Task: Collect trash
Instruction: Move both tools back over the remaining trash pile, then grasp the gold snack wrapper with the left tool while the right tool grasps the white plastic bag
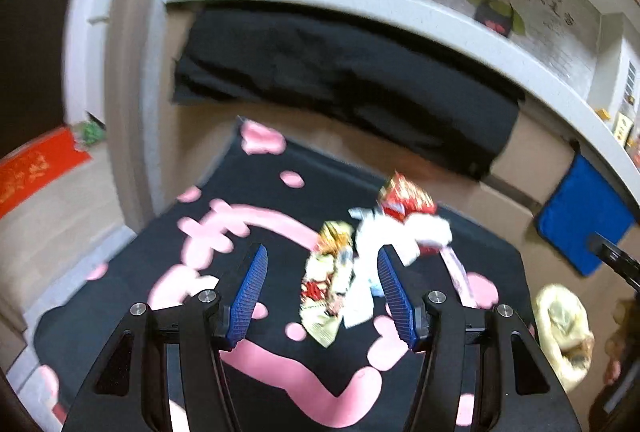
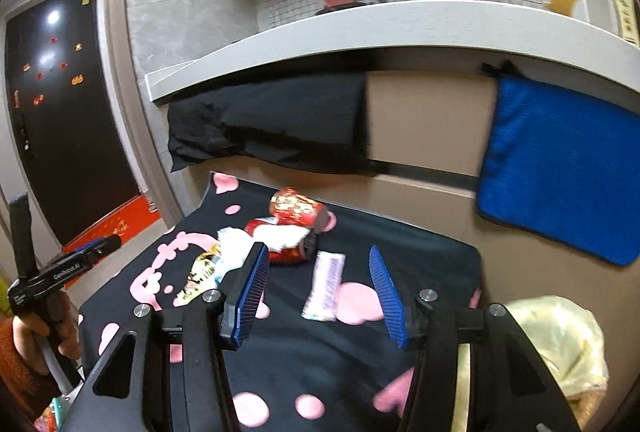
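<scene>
A pile of trash lies on the black mat with pink shapes [image 1: 256, 360]: a yellow snack wrapper [image 1: 328, 288], crumpled white tissue [image 1: 400, 236], a red packet [image 1: 404, 198] and a pink-white wrapper strip [image 1: 456, 272]. My left gripper [image 1: 320, 264] hangs open above the mat, with the yellow wrapper seen between its blue pads but untouched. In the right wrist view my right gripper [image 2: 318, 260] is open over a white-purple wrapper [image 2: 326, 284] lying flat on the mat. Behind the wrapper are two red cans [image 2: 298, 208] and the tissue [image 2: 280, 236].
A yellow plastic bag [image 2: 560, 344] sits at the mat's right edge. Behind the mat stand a beige cabinet front [image 2: 424, 120] with a hanging black cloth [image 2: 272, 120] and blue towel [image 2: 560, 168] under a white counter edge. A hand [image 2: 40, 336] holds the left gripper at the left.
</scene>
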`<act>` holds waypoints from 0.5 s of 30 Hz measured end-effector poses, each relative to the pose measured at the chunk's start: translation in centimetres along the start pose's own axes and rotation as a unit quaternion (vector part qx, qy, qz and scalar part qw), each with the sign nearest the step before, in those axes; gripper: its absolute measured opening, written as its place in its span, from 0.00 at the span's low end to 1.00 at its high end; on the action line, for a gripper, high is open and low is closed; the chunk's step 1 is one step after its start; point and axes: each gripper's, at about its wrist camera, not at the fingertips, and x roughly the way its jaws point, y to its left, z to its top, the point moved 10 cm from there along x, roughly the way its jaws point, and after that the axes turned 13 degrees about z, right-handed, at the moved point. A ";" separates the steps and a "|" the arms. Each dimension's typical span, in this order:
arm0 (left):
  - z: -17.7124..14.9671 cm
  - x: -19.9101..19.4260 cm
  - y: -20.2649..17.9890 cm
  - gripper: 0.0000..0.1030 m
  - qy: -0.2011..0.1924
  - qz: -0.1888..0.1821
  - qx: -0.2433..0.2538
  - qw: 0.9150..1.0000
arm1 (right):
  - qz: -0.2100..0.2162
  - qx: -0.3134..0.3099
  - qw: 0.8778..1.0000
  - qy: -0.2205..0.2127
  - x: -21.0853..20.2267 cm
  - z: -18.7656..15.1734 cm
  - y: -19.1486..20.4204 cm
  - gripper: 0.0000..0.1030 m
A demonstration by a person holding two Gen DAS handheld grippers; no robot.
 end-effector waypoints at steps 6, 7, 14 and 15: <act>-2.5 5.4 -4.1 0.56 0.055 -0.046 0.058 0.996 | 0.010 -0.002 0.998 0.064 7.0 -2.6 -0.1 0.49; -2.6 6.1 -4.5 0.56 0.059 -0.046 0.061 0.995 | 0.011 -0.001 0.997 0.074 7.9 -3.2 -0.3 0.49; -3.8 12.4 -5.4 0.54 0.109 -0.026 0.027 0.993 | 0.010 0.025 0.992 0.126 11.8 -7.1 -3.3 0.49; -4.0 13.2 -5.4 0.51 0.120 -0.027 0.018 0.992 | 0.009 0.027 0.991 0.128 11.9 -7.3 -3.7 0.49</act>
